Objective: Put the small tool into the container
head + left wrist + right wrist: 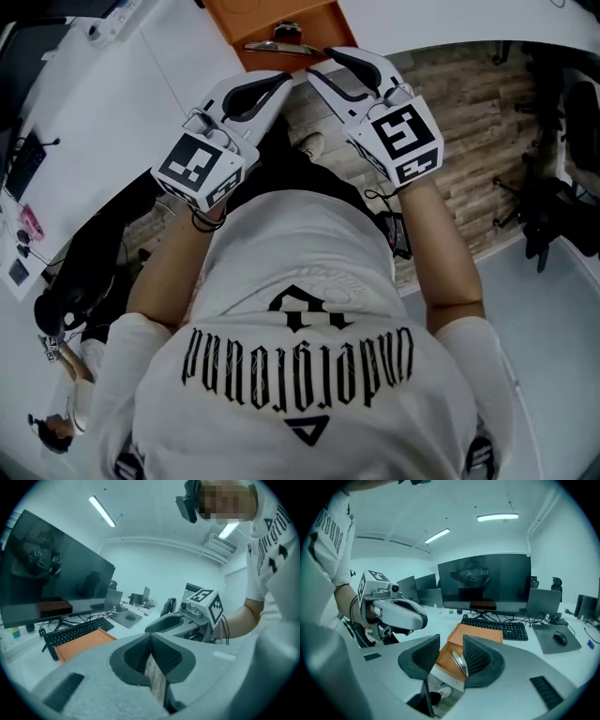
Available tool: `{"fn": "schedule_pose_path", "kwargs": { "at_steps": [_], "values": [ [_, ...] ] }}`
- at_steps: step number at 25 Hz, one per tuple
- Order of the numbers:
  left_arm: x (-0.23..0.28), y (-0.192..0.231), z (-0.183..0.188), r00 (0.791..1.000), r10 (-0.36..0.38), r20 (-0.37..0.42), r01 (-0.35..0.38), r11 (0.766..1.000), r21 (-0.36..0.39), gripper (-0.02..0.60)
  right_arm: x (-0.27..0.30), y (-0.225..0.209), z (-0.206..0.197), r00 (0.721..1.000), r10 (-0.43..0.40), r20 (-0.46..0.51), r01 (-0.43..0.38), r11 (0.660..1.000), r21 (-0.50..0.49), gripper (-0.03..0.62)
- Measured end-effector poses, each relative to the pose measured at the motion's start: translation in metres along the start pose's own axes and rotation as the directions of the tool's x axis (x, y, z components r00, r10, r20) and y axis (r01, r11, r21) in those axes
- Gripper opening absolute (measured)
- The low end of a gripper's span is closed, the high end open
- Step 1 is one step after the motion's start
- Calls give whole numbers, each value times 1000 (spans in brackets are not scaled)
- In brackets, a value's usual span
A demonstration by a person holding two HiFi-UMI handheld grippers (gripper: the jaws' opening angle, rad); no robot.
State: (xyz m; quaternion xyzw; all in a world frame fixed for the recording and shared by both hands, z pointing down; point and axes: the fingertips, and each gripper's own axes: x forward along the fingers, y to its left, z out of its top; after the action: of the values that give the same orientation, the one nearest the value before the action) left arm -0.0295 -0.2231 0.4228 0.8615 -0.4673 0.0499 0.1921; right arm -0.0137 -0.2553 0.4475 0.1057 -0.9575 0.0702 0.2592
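**Tool lies on the orange container, just past the right gripper's spread jaws**

In the head view the small tool (275, 45) lies at the top centre of the frame. It rests across the near part of the orange container (246, 21), which sits at the edge of the white desk (178, 66). The right gripper (319, 64) points up-frame at it. Its tips are just below and to the right of the tool and do not touch it. The left gripper (281, 82) sits lower and to the left, near the right one and a little farther from the tool.

In the right gripper view the jaws stand apart with nothing between their ribbed pads. Through the gap, in the lower centre of the frame, the tool shows against the orange. It lies close beside the right-hand pad but beyond it. Whether it sits fully inside the container or on its rim cannot be told.

The tool is slim, elongated and shiny metal, catching the light along its length. Its exact kind is too small to make out.

In the left gripper view the jaws are pressed together, tips meeting, with nothing held. The container lies at lower left there, in front of a black keyboard (77, 632) and a dark monitor (51, 583).
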Motion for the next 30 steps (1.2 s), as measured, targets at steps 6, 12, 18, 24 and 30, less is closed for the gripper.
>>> {"fn": "schedule_pose_path", "kwargs": {
  "at_steps": [6, 12, 18, 24, 30],
  "values": [
    [-10, -32, 27, 999, -17, 52, 14, 998, 64, 14, -41, 21, 23, 998, -26, 56, 29, 999, -44, 153],
    [-26, -61, 52, 995, -24, 95, 15, 995, 99, 14, -79, 36, 39, 993, -56, 107, 62, 997, -53, 129],
    [-40, -81, 75, 991, -25, 128, 6, 990, 143, 14, -114, 54, 61, 985, -63, 163, 75, 995, -71, 114],
    [-60, -95, 87, 988, 0, 155, -22, 990, 139, 14, -146, 70, 78, 975, -50, 215, 77, 990, -118, 89],
    [-68, -104, 93, 985, 20, 173, -42, 991, 126, 14, -167, 78, 76, 970, -70, 233, 92, 992, -89, 64]
  ]
}}
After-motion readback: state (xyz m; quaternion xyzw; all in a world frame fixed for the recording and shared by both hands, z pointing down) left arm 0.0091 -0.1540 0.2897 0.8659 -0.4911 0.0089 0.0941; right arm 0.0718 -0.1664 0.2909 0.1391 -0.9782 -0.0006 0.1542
